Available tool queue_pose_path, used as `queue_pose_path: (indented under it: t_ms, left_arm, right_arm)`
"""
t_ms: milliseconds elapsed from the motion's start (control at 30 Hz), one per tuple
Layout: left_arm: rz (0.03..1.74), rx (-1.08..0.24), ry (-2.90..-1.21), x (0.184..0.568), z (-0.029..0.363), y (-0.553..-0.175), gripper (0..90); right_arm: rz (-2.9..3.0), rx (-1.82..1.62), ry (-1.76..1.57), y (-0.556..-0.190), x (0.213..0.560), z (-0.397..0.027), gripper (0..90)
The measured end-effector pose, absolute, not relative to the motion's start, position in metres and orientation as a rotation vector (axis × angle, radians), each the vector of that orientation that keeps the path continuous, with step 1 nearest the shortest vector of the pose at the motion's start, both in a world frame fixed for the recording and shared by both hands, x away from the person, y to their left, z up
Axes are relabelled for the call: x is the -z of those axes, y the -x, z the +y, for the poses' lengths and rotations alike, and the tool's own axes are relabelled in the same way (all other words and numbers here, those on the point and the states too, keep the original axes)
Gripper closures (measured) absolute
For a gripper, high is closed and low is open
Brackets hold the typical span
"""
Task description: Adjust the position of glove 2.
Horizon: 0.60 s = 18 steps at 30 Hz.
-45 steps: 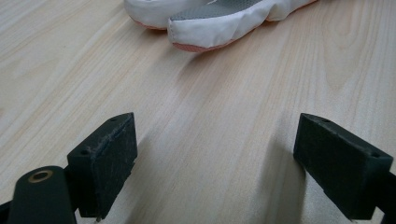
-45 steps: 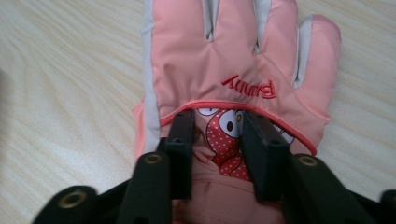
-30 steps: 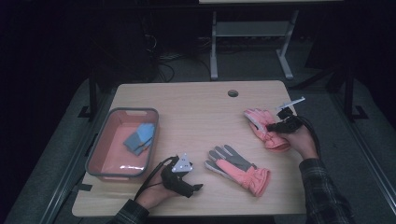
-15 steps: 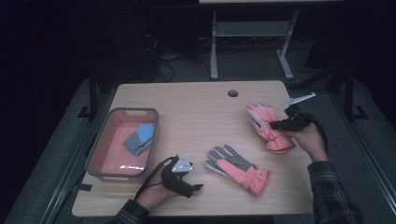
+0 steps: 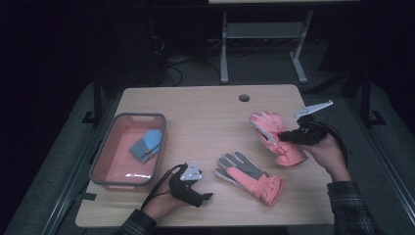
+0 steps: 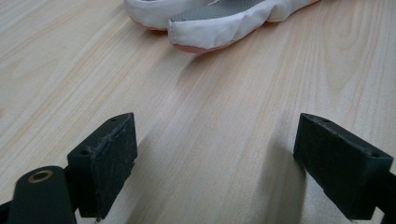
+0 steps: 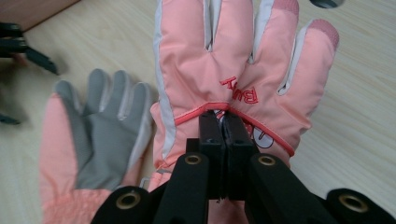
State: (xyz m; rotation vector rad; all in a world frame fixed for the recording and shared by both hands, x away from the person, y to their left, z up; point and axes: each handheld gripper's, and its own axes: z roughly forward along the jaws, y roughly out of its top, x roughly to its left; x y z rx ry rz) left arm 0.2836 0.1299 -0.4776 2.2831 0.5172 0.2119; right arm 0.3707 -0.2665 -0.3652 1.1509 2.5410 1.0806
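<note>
My right gripper [image 5: 288,137] [image 7: 225,122] is shut on a pink glove [image 5: 271,132] [image 7: 233,60], pinching the fabric on the back of its hand. That glove hangs lifted off the table at the right, its fingers pointing away from me. A second pink glove [image 5: 249,176] [image 7: 88,135] lies palm up, grey palm showing, on the table near the front middle. My left gripper [image 5: 203,196] [image 6: 215,163] rests open on the wood at the front left, nothing between its jaws; the white fingertips [image 6: 224,21] of the lying glove are just ahead of it.
A pink bin with a grey rim [image 5: 110,147] stands at the table's left and holds a blue folded cloth item [image 5: 146,145]. A round cable hole [image 5: 244,98] is at the back of the wooden table [image 5: 195,112]. A metal frame stands on the floor behind.
My right gripper has risen with the pink glove pinched in it, lifting the glove off the table. The left gripper and the other glove stayed put.
</note>
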Motion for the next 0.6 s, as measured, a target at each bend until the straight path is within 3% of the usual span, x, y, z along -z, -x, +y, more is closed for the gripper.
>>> queue_pose_path:
  t_ms: [600]
  left_arm:
    - [0.517,-0.213,-2.283,0.478,0.13,-0.284,12.7]
  right_arm:
    - [2.703,-1.171,-0.903,-0.329,0.353,-0.23,88.4]
